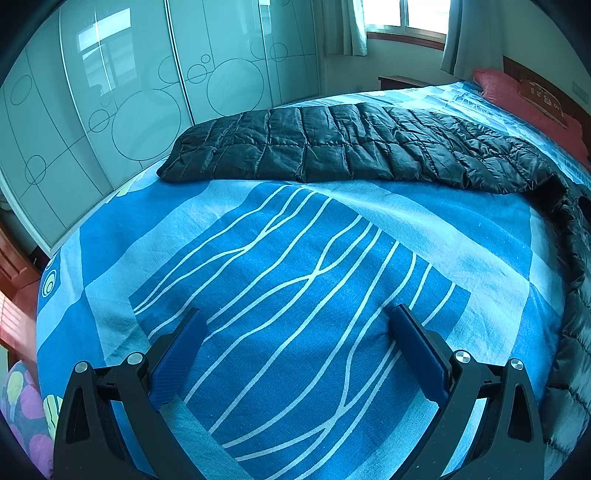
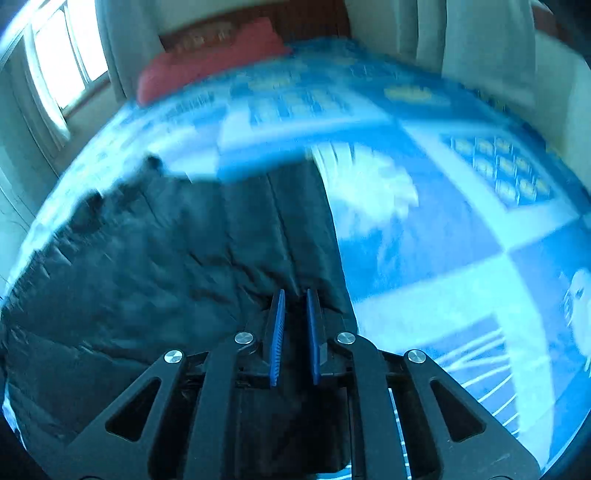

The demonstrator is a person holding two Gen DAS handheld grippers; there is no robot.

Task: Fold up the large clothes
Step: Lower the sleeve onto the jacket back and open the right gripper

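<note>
jacket: black quilted down jacket (image 1: 332, 147) lies spread on the bed, long strip across the far side in my left view, wrapping down the right edge; in my right view (image 2: 147, 277) it fills the left half, blurred
my right tongs (image 2: 295, 295): blue pads nearly together, thin gap, jacket fabric running between and under them; clenched on the jacket as far as I can tell
my left tongs (image 1: 295, 321): released, pads (image 1: 417, 339) wide apart, nothing between, over bare bedsheet, well apart from the jacket
bed: blue patterned sheet (image 1: 295, 277) with white wavy lines
pillow: red pillow (image 1: 517, 96) at the headboard end, beyond the jacket
wardrobe: glossy sliding doors (image 1: 110, 92) with circle pattern, left of bed
window: curtained window (image 1: 402, 18) behind
</note>
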